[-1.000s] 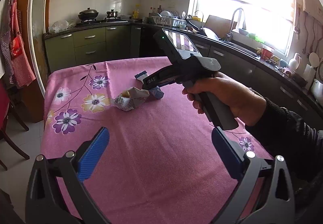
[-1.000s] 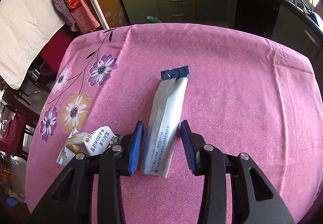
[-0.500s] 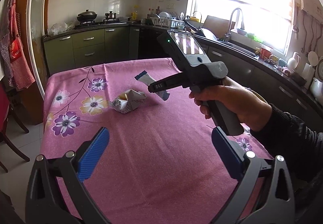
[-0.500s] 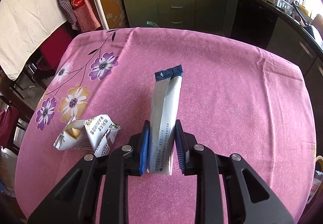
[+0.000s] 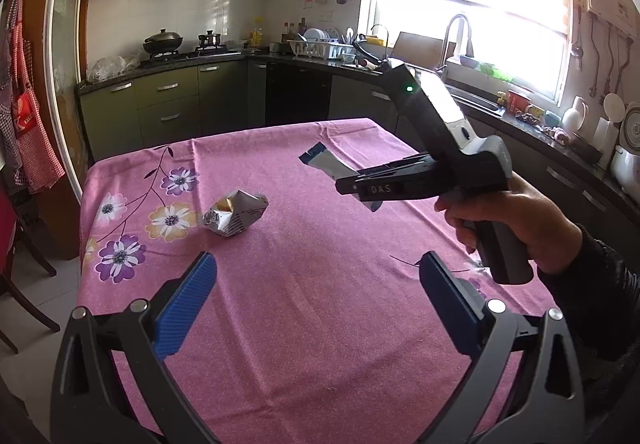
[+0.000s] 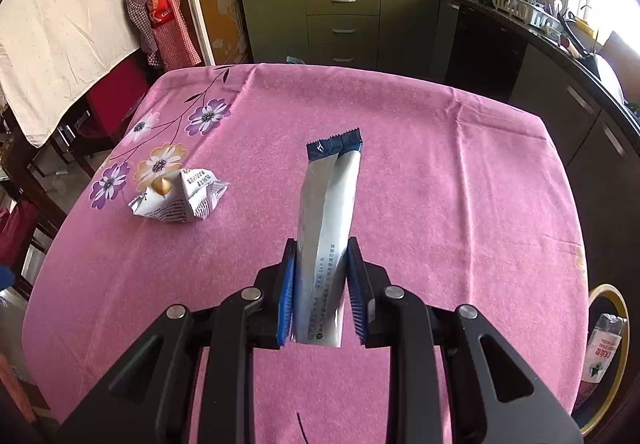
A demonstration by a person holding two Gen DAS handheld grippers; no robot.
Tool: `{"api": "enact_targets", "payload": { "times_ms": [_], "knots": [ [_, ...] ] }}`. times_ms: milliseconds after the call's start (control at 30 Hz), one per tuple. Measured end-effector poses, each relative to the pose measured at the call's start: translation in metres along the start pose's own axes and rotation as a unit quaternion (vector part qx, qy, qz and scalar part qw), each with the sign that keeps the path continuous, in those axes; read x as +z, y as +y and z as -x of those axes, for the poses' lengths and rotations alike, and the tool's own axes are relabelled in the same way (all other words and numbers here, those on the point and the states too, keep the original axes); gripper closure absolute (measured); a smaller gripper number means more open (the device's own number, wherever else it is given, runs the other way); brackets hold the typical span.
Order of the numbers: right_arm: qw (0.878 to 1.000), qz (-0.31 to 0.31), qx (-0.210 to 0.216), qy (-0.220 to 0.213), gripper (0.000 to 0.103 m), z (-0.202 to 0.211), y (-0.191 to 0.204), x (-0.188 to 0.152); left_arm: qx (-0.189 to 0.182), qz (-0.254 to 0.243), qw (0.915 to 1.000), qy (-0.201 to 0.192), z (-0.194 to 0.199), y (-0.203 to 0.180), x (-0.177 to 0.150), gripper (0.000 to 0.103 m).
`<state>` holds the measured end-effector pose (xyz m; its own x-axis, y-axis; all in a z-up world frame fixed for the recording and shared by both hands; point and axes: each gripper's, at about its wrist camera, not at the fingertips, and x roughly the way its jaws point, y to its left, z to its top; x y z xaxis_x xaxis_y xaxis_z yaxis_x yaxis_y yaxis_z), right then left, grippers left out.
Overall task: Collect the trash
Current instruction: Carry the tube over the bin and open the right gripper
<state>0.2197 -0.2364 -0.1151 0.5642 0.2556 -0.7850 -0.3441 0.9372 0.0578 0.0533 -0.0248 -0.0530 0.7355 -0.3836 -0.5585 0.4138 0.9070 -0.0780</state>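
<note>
A long silver snack wrapper (image 6: 330,195) with a dark blue end hangs above the pink tablecloth (image 6: 440,183), lifted clear of it. My right gripper (image 6: 321,246) is shut on its lower part, both blue pads pressed against its sides. In the left wrist view the same wrapper (image 5: 326,163) sticks out past the right gripper (image 5: 345,185), which a hand (image 5: 512,219) holds. A crumpled white wrapper (image 6: 180,199) lies on the cloth near the printed flowers, also visible as the crumpled wrapper (image 5: 236,213). My left gripper (image 5: 316,264) is open over the near part of the table, holding nothing.
A yellow-rimmed bin (image 6: 608,344) with a package inside stands on the floor past the table's right edge. Dark chairs (image 5: 24,276) stand at the left side. Green kitchen cabinets (image 6: 344,27) and a counter run behind the table.
The right gripper's jaws closed on the long wrapper and lifted it off the cloth, carrying it back and to the right. The left gripper stayed put.
</note>
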Motion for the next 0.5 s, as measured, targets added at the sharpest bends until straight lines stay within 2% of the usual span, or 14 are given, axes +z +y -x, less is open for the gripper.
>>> {"api": "enact_targets", "payload": {
  "times_ms": [333, 400, 500],
  "knots": [
    [0.999, -0.032, -0.017, -0.025, 0.079, 0.078, -0.052, -0.065, -0.005, -0.017, 0.9998, -0.003, 0.001, -0.017, 0.005, 0.007],
    [0.997, -0.054, -0.034, -0.031, 0.079, 0.098, -0.077, -0.082, -0.008, -0.02, 0.9998, -0.003, 0.001, -0.02, 0.005, 0.007],
    [0.991, -0.101, -0.083, -0.034, 0.079, 0.127, -0.129, -0.105, -0.011, -0.024, 0.9996, -0.004, 0.0, -0.024, 0.006, 0.007]
  ]
}}
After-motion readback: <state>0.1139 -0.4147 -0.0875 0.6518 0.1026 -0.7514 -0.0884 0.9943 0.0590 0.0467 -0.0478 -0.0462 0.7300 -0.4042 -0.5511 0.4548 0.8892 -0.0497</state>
